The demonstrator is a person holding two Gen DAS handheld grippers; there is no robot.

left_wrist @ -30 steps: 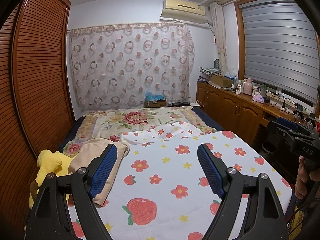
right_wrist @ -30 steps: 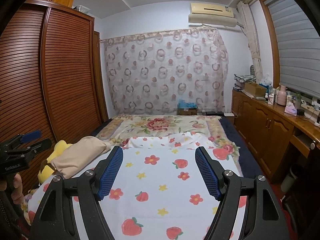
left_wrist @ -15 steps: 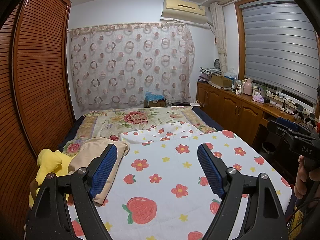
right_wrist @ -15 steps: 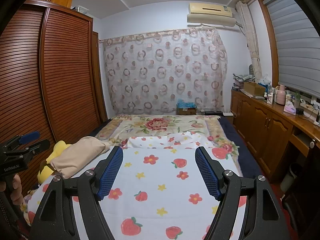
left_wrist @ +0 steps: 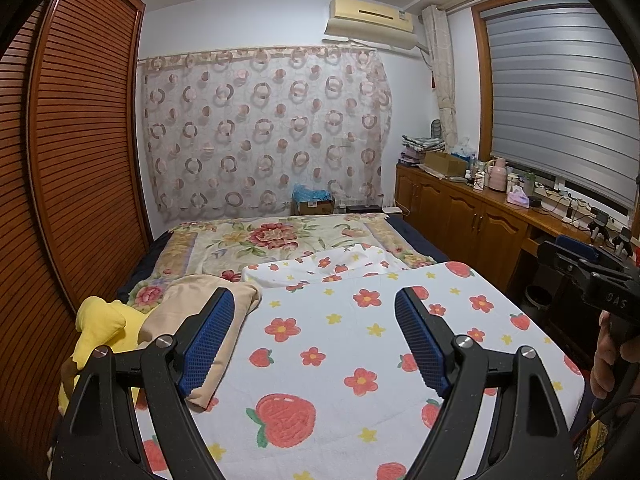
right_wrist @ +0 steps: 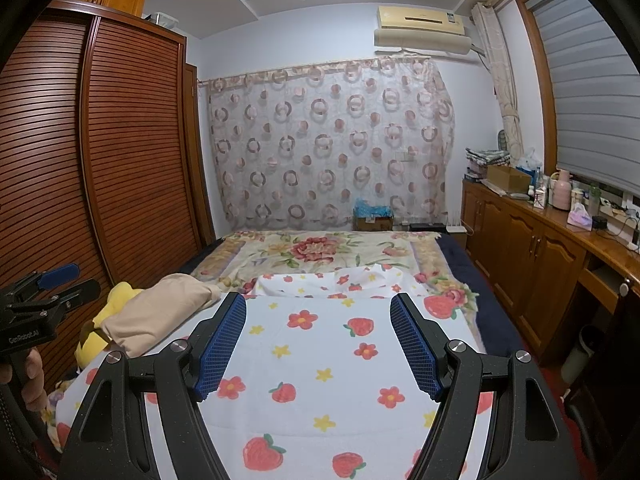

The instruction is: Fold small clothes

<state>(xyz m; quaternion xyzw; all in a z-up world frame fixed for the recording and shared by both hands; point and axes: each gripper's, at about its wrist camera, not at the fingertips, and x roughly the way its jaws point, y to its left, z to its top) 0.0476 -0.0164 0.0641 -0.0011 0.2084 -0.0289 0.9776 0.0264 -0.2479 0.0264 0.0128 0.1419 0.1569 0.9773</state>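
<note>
Hovering unchanged, left tongs (left_wrist: 314,308) and right tongs (right_wrist: 318,314) gape.

yellow plush toy (left_wrist: 100,328) half under beige cloth (left_wrist: 192,316), countertop clutter (left_wrist: 500,176) too small to identify

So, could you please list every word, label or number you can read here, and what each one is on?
"DAS": on the body of the right tool, seen from the left wrist.
"GenRobot.AI": on the body of the left tool, seen from the right wrist.
Air conditioner label, bottles and cardboard box: too small to read.
</note>
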